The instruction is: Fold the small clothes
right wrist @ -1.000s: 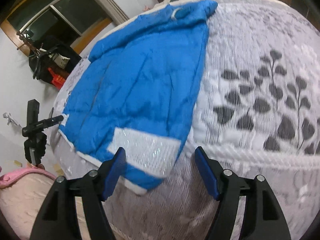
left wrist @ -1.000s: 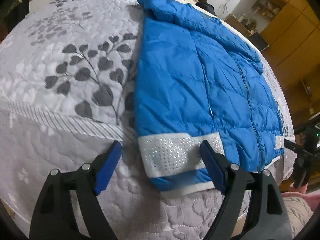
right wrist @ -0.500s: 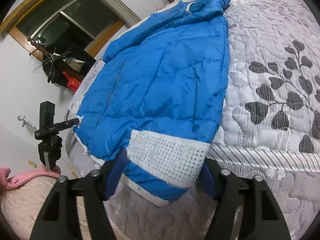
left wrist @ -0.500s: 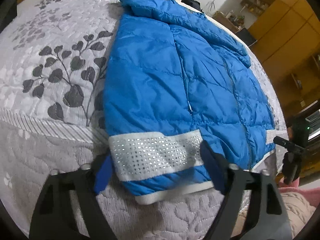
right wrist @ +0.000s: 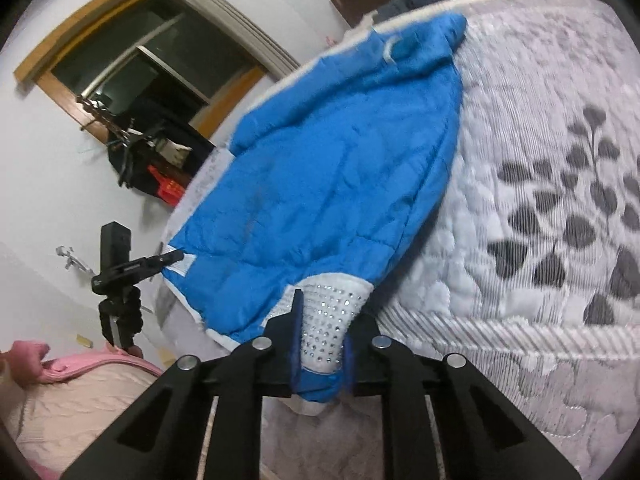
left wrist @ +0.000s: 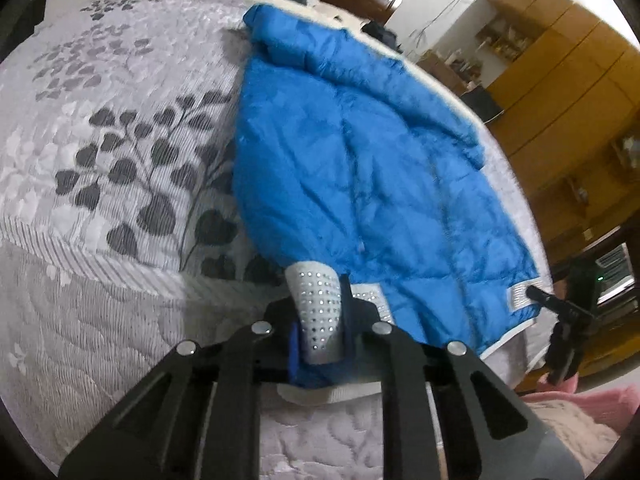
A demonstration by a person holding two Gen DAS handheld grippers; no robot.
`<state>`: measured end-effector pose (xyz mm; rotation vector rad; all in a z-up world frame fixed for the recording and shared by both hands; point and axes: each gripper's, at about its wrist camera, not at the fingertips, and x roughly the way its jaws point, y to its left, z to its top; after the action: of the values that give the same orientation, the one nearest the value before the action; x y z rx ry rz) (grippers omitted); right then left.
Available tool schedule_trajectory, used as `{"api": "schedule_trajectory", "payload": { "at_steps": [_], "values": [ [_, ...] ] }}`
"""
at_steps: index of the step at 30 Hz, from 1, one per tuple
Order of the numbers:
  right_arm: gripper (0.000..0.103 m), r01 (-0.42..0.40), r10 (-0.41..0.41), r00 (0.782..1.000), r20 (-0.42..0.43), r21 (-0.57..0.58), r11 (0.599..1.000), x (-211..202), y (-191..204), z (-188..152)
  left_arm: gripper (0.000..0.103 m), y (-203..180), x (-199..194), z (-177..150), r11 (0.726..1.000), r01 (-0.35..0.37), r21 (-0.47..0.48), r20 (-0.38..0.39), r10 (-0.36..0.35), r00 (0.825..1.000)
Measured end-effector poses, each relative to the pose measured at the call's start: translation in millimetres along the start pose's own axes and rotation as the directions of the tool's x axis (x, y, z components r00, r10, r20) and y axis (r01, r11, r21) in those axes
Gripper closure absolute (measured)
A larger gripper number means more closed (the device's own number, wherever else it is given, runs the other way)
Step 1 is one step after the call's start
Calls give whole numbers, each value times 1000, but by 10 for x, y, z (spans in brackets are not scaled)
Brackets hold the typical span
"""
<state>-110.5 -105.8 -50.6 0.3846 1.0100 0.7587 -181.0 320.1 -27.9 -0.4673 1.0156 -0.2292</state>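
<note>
Left wrist view: left tongs (left wrist: 320,336) clamped on studded white hem band (left wrist: 318,304) of blue jacket (left wrist: 360,168), frame centre, spread flat on bed (left wrist: 100,140). Right tongs (right wrist: 320,354) likewise pinch hem. No fold made yet; folding all ahead.

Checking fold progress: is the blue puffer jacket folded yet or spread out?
Spread: blue puffer jacket lies flat on the grey leaf-print bedspread, hem pinched.
</note>
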Motion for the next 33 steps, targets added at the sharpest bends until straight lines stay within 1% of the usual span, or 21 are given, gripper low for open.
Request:
{"api": "schedule_trajectory", "payload": {
  "at_steps": [5, 10, 15, 19, 22, 28, 33],
  "values": [
    [89, -14, 17, 998, 61, -50, 999, -159, 179, 215, 90, -105, -202, 173, 997, 82, 8, 68, -82, 994],
    [90, -21, 28, 995, 97, -73, 997, -270, 281, 482, 90, -148, -281, 427, 986, 164, 10, 113, -164, 980],
    [90, -17, 26, 993, 113, -76, 997, -322, 326, 762, 90, -181, -271, 689, 975, 221, 0, 137, -219, 966],
    [90, -7, 15, 993, 118, -67, 998, -309, 343, 1010, 90, -158, -222, 992, 963, 268, -18, 150, -262, 953],
    [90, -8, 14, 994, 112, -49, 999, -279, 298, 1227, 90, -167, -150, 1230, 960, 279, -22, 151, -273, 950],
    [90, -24, 23, 996, 85, 8, 1000, -130, 121, 1682, 89, -189, 85, 1671, 962, 274, -17, 129, -270, 954],
    [90, -40, 37, 998, 51, 65, 997, 98, -115, 2053, 89, -102, 394, 2048, 956, 288, -63, 96, -281, 955]
  ]
}}
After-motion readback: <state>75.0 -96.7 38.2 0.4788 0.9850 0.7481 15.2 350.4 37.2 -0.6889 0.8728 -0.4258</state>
